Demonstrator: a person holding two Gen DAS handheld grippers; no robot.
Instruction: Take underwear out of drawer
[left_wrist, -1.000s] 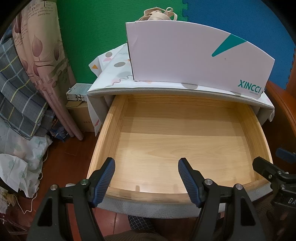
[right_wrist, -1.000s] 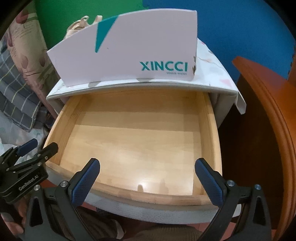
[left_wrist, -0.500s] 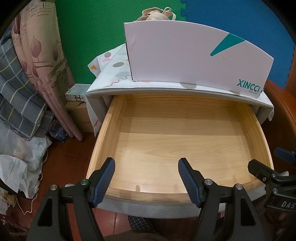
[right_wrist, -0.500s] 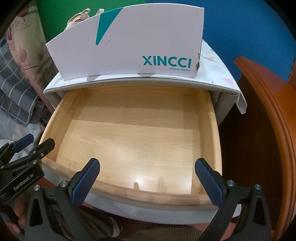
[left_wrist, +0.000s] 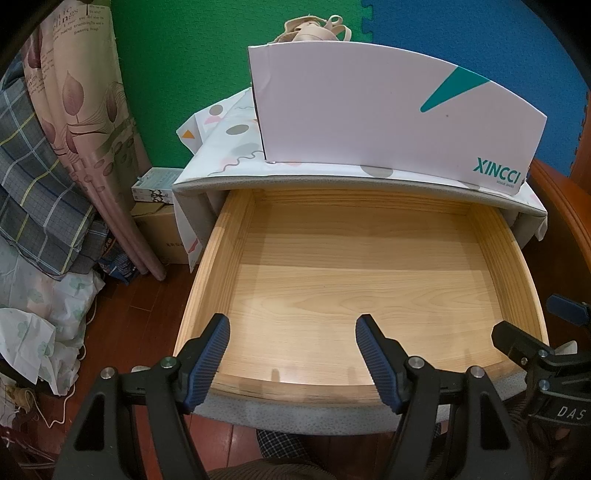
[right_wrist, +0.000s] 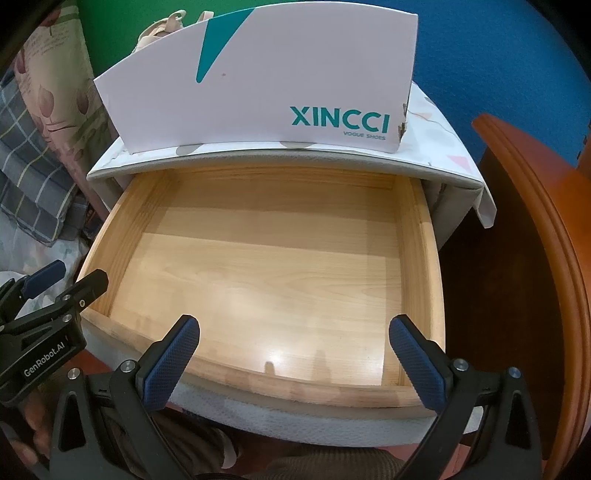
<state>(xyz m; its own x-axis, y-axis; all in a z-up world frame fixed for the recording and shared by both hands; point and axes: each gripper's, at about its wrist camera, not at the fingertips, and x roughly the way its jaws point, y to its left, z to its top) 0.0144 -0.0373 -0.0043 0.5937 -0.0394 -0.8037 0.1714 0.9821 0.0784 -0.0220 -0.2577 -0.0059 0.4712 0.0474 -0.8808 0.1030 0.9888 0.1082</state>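
The wooden drawer (left_wrist: 362, 280) (right_wrist: 269, 266) is pulled out, and its bare bottom shows no garment. A beige undergarment (left_wrist: 314, 29) (right_wrist: 166, 26) with straps pokes up behind the white XINCCI shoe box (left_wrist: 369, 110) (right_wrist: 258, 85) on the cabinet top. My left gripper (left_wrist: 292, 325) (right_wrist: 77, 271) hovers open over the drawer's front left, nothing between its fingers. My right gripper (right_wrist: 294, 323) (left_wrist: 528, 317) hovers open over the front right, also holding nothing.
A patterned cloth (left_wrist: 229, 136) covers the cabinet top. Curtains and plaid fabric (left_wrist: 44, 177) hang at the left above cardboard boxes (left_wrist: 159, 221) and crumpled cloth on the floor. Dark red-brown wooden furniture (right_wrist: 535, 258) stands close on the right.
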